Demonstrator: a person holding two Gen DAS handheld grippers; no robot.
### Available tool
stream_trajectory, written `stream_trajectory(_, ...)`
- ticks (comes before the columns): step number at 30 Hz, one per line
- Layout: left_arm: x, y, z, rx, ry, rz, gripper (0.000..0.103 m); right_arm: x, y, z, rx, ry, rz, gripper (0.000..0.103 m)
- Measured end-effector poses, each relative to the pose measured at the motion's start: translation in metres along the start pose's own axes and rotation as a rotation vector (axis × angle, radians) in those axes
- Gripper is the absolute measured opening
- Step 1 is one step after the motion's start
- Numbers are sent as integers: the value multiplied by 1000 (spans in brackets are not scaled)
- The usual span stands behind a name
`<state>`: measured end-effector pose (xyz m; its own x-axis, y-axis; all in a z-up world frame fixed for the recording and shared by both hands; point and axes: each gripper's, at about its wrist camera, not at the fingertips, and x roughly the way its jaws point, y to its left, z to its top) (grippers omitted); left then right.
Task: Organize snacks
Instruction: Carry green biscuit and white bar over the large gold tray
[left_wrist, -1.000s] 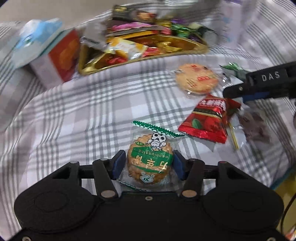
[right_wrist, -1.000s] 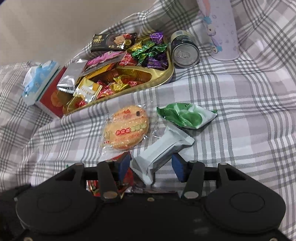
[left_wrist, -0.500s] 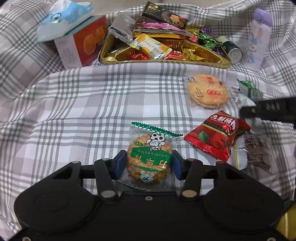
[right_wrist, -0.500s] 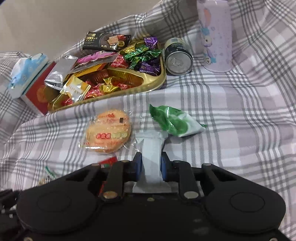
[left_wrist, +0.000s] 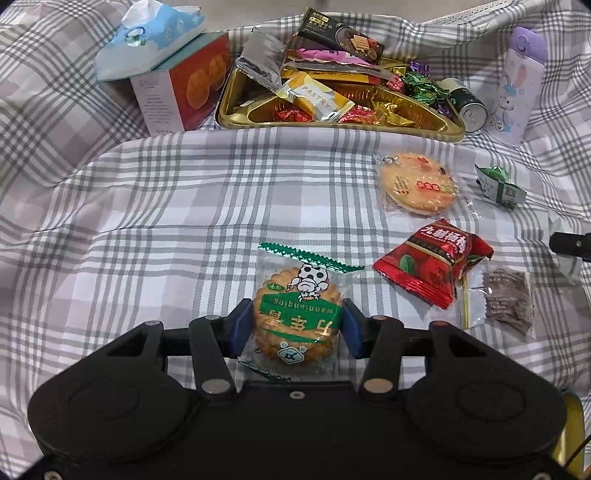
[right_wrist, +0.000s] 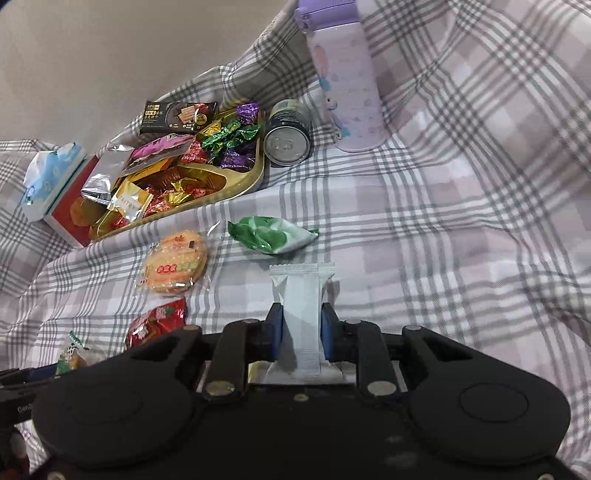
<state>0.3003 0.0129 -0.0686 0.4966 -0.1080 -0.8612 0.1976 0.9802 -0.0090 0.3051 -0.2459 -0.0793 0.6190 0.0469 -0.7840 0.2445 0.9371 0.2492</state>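
The yellow packet (left_wrist: 318, 99) in the tray (left_wrist: 236, 117) ahead of the tongs reads "PASTRY". The biscuit wrapper (left_wrist: 300, 309) between the left tongs' fingers reads "wanliangjing", inverted, possibly misread. A purple candy (right_wrist: 236, 162) reads "Meltykiss".

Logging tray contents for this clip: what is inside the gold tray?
The gold tray holds a yellow PASTRY packet, a silver packet, red, gold, green and purple wrapped candies, and a pink packet with a dark biscuit packet on top. Whatever lies beneath that pile is covered.
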Motion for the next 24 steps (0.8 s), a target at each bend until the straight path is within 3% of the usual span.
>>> stream_trajectory(24, -92, -16, -47, 61, -71, -7, 56, -102, 9, -48, -80, -52, 159, 23)
